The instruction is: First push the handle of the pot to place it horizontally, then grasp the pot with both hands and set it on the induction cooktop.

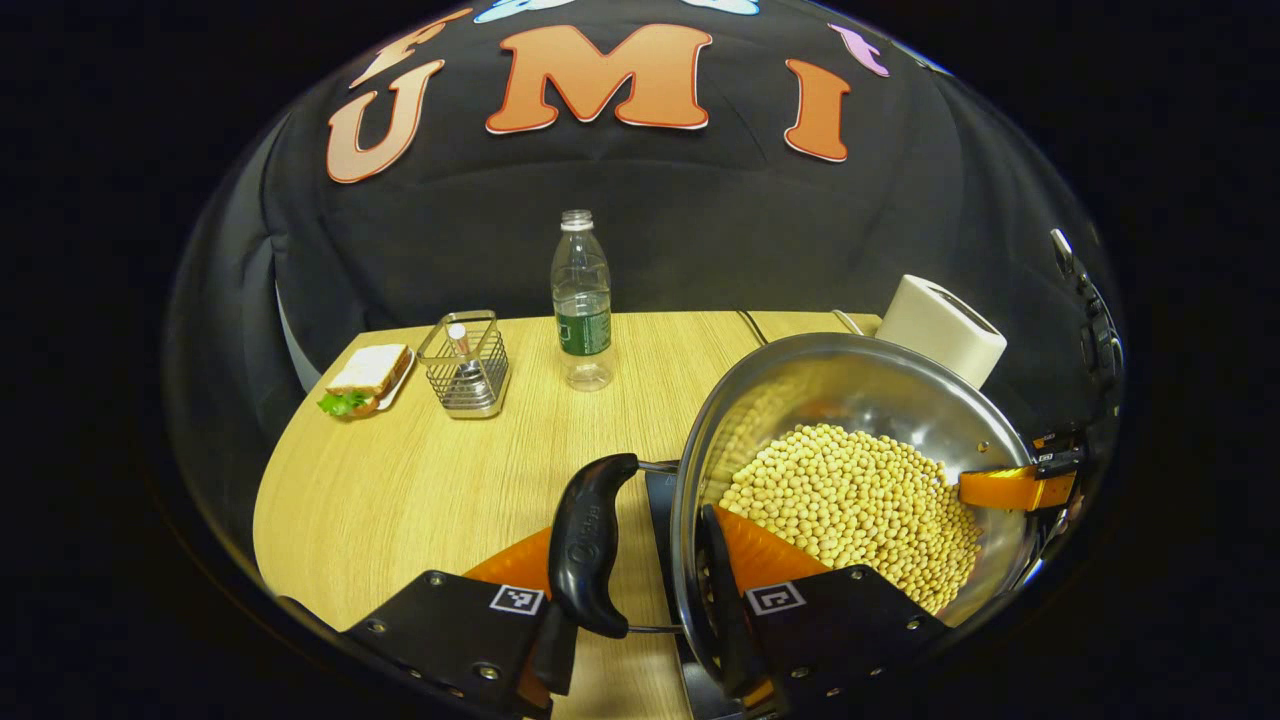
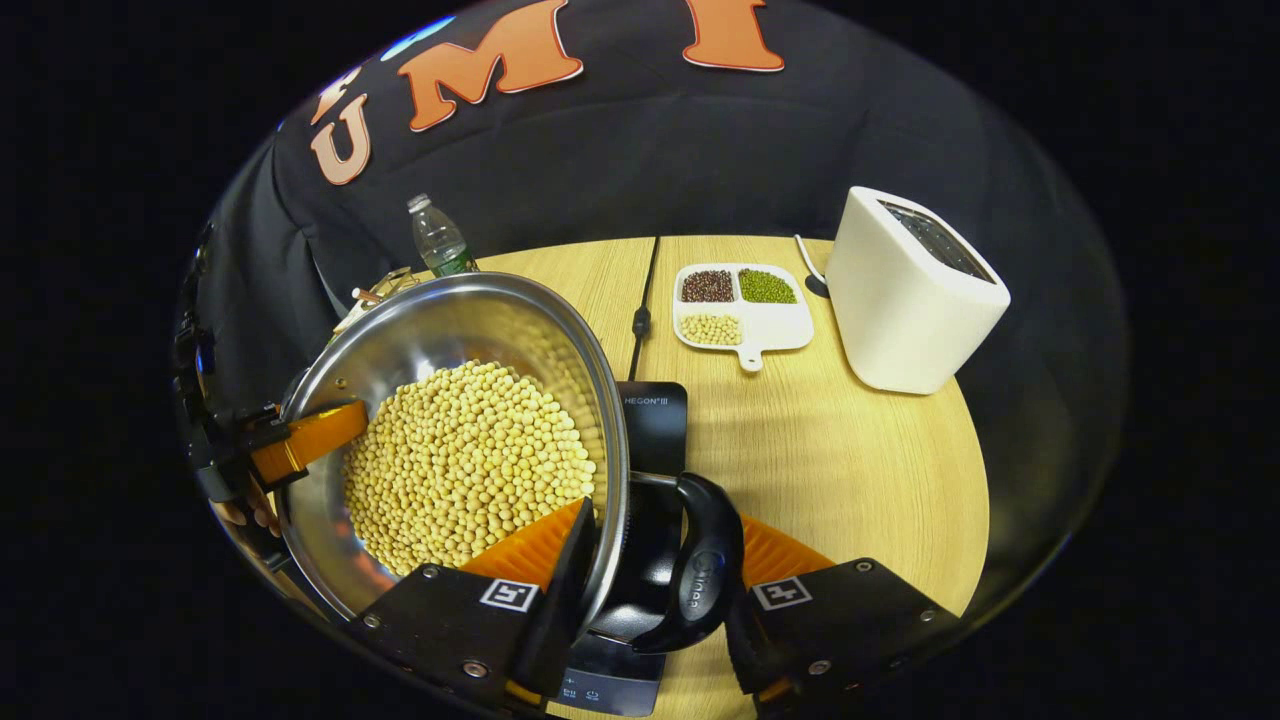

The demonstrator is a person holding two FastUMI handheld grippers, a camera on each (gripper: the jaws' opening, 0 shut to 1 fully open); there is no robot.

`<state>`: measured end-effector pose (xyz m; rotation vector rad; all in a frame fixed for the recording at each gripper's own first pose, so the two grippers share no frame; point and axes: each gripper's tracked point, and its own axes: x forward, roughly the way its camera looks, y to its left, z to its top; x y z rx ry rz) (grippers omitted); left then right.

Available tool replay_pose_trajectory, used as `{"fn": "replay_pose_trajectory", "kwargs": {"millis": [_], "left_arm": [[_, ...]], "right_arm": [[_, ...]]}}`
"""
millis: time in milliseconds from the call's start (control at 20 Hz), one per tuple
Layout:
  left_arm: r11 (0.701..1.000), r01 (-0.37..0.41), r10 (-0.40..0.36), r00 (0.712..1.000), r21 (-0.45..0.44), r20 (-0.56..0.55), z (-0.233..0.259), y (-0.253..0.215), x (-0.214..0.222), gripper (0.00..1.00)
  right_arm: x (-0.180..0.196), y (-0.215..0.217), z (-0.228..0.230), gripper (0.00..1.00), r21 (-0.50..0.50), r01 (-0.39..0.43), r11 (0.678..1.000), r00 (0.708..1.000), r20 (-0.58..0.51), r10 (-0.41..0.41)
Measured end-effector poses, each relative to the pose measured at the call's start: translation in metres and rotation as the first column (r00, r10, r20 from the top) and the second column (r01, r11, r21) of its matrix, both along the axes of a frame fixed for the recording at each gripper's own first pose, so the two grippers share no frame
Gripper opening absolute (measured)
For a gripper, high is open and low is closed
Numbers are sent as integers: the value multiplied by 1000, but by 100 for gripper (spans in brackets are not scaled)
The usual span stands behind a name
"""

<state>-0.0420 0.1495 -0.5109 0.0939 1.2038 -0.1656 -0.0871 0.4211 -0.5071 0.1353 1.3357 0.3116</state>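
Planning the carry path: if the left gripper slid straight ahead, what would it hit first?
Past the steel pot's black side handle, on which the left gripper is closed, bare wooden table, then probably the clear plastic bottle, though depth is uncertain.

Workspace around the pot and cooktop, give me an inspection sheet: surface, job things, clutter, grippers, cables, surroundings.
Surface: light wooden table.
Job's things: shiny steel pot full of yellow soybeans, black side handles horizontal, held above the black induction cooktop.
Clutter: sandwich on a plate, wire caddy, clear plastic bottle, white divided dish of beans, white toaster-like box.
Grippers: left gripper straddles rim and handle; right gripper likewise on the opposite side.
Cables: thin black cord across the table.
Surroundings: black cloth wall.
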Motion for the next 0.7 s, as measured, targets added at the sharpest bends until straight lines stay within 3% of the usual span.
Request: {"fn": "replay_pose_trajectory", "kwargs": {"millis": [700], "left_arm": [[1000,-16,16,998,0,-56,-4,1,-2,55]], "right_arm": [[-1,-2,2,64,-8,-21,1000,999,-49,20]]}}
